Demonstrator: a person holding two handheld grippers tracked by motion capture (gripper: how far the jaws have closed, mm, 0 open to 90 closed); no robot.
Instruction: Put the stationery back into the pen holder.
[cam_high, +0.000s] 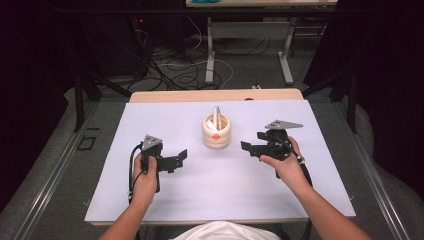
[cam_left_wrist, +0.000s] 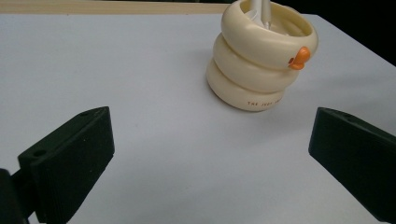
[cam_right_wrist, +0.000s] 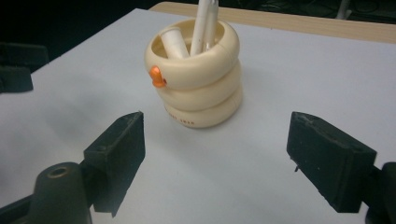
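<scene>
White table (cam_high: 165, 200) bears a cream holder (cam_left_wrist: 261, 60) whose printed line is unreadable.

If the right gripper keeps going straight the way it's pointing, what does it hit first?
Most likely the cream ringed holder, which stands ahead between the open jaws of the right gripper. Bare white table lies before it; depth is hard to judge.

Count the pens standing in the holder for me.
2: a tall one leaning on the holder's far rim, a shorter capped one beside it. More may hide lower inside.
</scene>
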